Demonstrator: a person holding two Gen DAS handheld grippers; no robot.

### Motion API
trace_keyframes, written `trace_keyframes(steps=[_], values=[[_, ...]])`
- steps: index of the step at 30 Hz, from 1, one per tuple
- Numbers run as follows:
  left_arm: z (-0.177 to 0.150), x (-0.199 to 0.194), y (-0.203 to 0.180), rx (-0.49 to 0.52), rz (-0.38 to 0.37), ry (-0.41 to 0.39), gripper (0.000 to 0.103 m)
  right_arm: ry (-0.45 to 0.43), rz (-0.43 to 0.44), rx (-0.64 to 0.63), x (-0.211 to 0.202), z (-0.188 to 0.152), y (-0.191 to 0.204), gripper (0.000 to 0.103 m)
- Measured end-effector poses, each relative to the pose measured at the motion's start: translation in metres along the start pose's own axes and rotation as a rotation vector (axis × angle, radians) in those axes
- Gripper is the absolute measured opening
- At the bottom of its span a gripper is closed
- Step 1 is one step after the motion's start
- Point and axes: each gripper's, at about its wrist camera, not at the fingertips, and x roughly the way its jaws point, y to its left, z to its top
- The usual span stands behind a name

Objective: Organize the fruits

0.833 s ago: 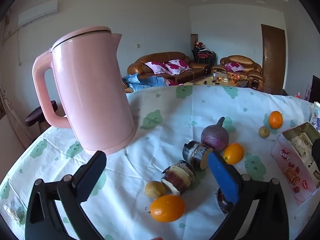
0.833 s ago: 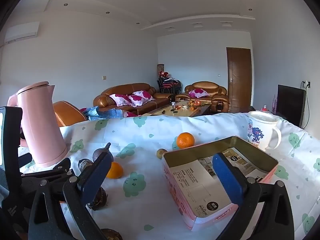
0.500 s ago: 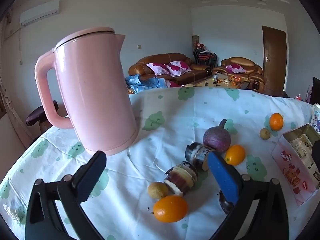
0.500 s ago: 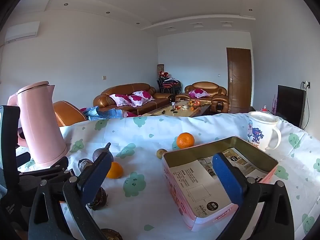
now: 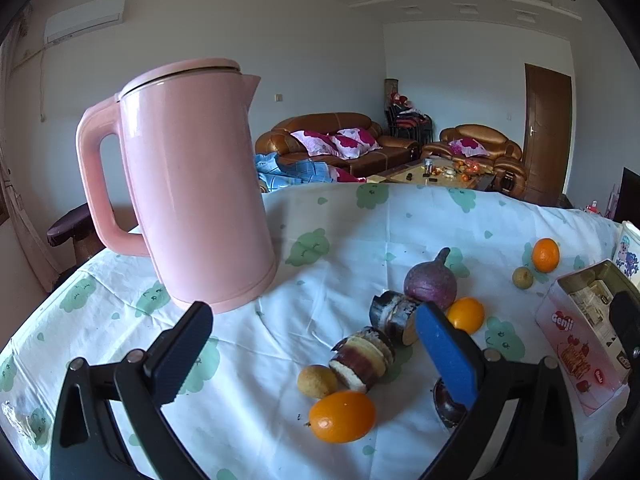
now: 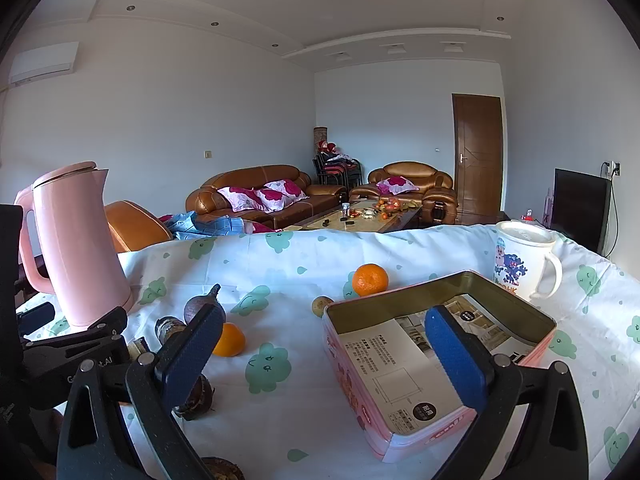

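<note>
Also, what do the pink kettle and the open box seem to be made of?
The kettle looks like smooth plastic with a satin finish: even pink colour, soft highlights, moulded handle. The box seems to be printed tin: thin walls and a dull golden metallic inside, though coated card cannot be ruled out.

Glossy pink plastic kettle (image 5: pixel 192 184) on matt printed cloth (image 5: pixel 344 240); metal tin (image 6: pixel 436 344) paper-lined.
</note>
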Motion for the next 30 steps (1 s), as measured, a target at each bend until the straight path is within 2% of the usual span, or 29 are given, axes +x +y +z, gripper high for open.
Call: trace_keyframes(steps=[7,30], values=[[-0.0013,-0.0067,-0.0001,0.011,0.003,-0.023,0.103,0.0,0.0,0.0,-0.0004,0.0004,0.0006,0.102],[-0.005,-0.0069,0.0028,0.016,-0.004,0.007,0.103,0.013,-0.005,0.006,0.0031,-0.0008,-0.0023,0.102]])
